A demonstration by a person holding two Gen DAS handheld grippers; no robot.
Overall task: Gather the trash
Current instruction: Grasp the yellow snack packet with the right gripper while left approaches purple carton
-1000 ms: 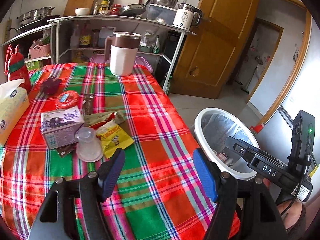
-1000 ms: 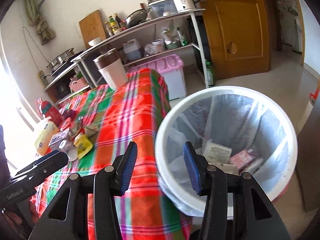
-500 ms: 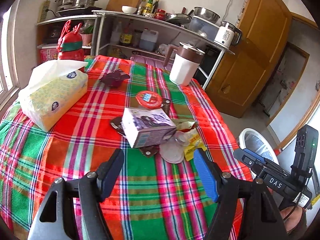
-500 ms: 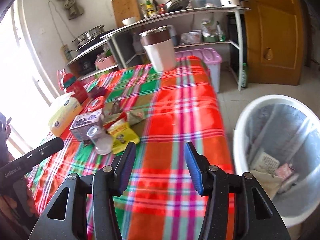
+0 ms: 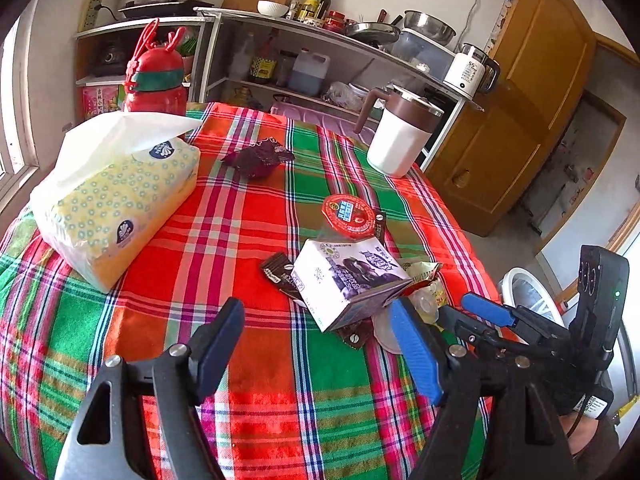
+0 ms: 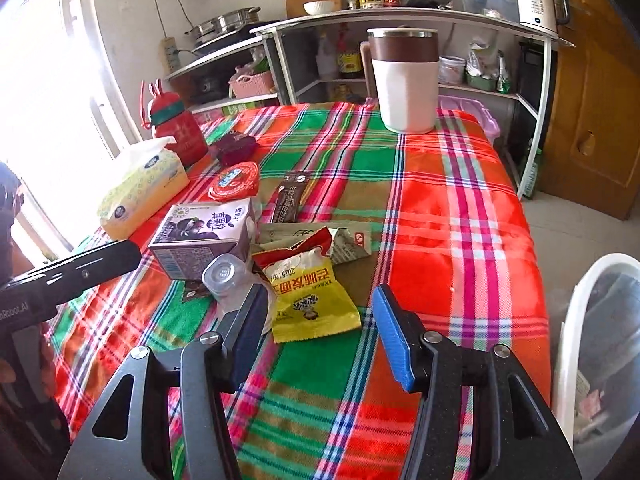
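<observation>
- Left wrist view: the left gripper (image 5: 320, 344) hangs above the near edge of the plaid tablecloth (image 5: 224, 236), jaws wide apart and holding nothing.
- The purple milk carton (image 5: 346, 276) lies on its side toward the table's right edge, hiding most of the clear plastic cup (image 5: 386, 326) and the wrappers behind it.
- The right gripper (image 6: 316, 324) is also spread wide and empty, poised over the yellow snack packet (image 6: 310, 302); its left finger covers part of the cup's base.
- The white trash bin (image 6: 572, 332) stands off the table's right edge, cut off by the frame; its contents are blurred.
- A tissue pack (image 5: 116, 200) sits near the left edge.
</observation>
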